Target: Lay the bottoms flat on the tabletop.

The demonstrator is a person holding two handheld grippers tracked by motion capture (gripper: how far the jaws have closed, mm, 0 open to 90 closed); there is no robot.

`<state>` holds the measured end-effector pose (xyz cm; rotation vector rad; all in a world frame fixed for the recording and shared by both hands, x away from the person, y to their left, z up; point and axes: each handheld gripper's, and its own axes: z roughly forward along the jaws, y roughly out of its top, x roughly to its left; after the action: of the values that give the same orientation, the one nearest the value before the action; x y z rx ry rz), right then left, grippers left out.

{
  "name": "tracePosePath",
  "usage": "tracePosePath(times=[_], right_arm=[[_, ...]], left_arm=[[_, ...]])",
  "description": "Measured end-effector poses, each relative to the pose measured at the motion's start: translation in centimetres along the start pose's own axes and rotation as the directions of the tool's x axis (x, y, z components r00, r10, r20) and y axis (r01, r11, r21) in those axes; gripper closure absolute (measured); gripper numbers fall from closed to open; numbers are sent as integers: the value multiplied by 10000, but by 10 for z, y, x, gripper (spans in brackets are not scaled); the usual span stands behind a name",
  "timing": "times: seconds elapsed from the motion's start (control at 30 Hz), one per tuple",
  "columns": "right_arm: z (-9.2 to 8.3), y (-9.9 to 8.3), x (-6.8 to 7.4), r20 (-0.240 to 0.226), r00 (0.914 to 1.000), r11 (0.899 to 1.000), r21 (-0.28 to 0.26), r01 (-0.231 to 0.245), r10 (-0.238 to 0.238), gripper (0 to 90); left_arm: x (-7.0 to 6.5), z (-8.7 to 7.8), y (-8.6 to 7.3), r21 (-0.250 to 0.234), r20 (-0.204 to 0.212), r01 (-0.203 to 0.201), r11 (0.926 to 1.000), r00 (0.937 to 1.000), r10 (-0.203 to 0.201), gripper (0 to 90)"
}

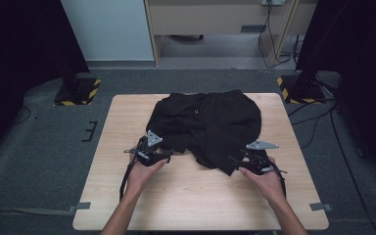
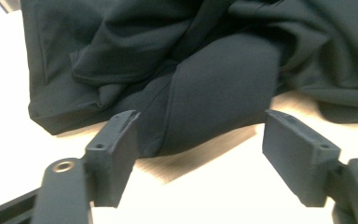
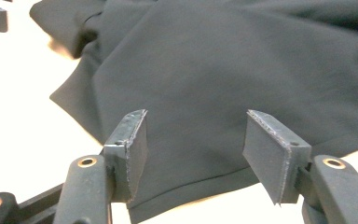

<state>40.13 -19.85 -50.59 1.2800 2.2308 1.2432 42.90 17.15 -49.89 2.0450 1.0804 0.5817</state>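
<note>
Black garment point(image 1: 210, 125) hem lies just ahead of both gaping, empty hand-held grippers, left hand-held gripper point(image 1: 169, 153) and right hand-held gripper point(image 1: 236, 160); each should straddle 1 edge before clamping.

Colours: garment and counter
Black garment point(image 1: 208, 125), plain; light wood-grain counter point(image 1: 191, 196); black grippers; yellow-black striped stand bases point(image 1: 81, 93).

Black cloth garment point(image 1: 210, 125): matt, soft, smooth-woven, lying in folds and creases with a stitched hem along the near edge. Table point(image 1: 127, 117): pale wood-grain top, smooth, faint sheen under the light. Left gripper point(image 2: 200, 154) and right gripper point(image 3: 193, 154): dark matt plastic jaws, flat pads, scuffed and rough at the edges, with bright metal rivets at the joints; grey plate on top flat and dull, metal by the look.
</note>
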Motion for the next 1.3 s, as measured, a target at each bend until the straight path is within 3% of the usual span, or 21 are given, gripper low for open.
tracePosePath(times=[0.1, 0.27, 0.37, 0.43, 0.57, 0.63, 0.73, 0.8, 0.9, 1.0, 1.07, 1.3], right_arm=[[4, -6, 8, -223, 9994, 9996, 94, 262, -260, 400], [12, -13, 22, -646, 9967, 9984, 267, 500, -482, 391], [17, -17, 34, -710, 9946, 9956, 512, 789, -752, 412], [21, -18, 39, -584, 9934, 9919, 741, 1027, -985, 423], [25, -18, 42, -67, 9931, 9898, 802, 1176, -1175, 552], [28, -18, 43, 155, 9921, 9882, 918, 1229, -1248, 616], [32, -18, 43, 405, 9884, 9847, 1010, 1419, -1466, 757], [30, -17, 44, 399, 9870, 9844, 900, 1514, -1555, 885], [24, -15, 42, 439, 9866, 9852, 755, 1538, -1574, 899], [15, -12, 35, 616, 9857, 9856, 735, 1520, -1566, 900], [10, -9, 28, 872, 9856, 9875, 754, 1385, -1448, 900], [-2, 8, -5, 1945, 9788, 9948, 898, 482, -650, 896]], left_arm=[[4, 13, -1, 283, -55, 21, 9996, 10000, -20, 247], [8, 25, -3, 574, 13, 434, 9974, 9990, -436, 284], [10, 26, -4, 720, 410, 793, 9942, 9958, -824, 400], [11, 26, -5, 443, 749, 1095, 9930, 9908, -1126, 531], [10, 22, -7, 287, 883, 987, 9947, 9910, -1009, 817], [9, 18, -8, 315, 910, 898, 9955, 9916, -924, 877], [3, 6, -12, 159, 1044, 658, 9977, 9923, -671, 884], [-2, -9, -19, -192, 1468, 915, 9956, 9853, -878, 884], [-8, -33, -32, -49, 1480, 600, 9982, 9873, -587, 884], [-6, -58, -46, -105, 1345, 691, 9976, 9886, -671, 884], [0, -70, -53, -283, 1239, 1004, 9945, 9876, -962, 883], [16, -76, -62, -342, 792, 970, 9947, 9924, -940, 880]])
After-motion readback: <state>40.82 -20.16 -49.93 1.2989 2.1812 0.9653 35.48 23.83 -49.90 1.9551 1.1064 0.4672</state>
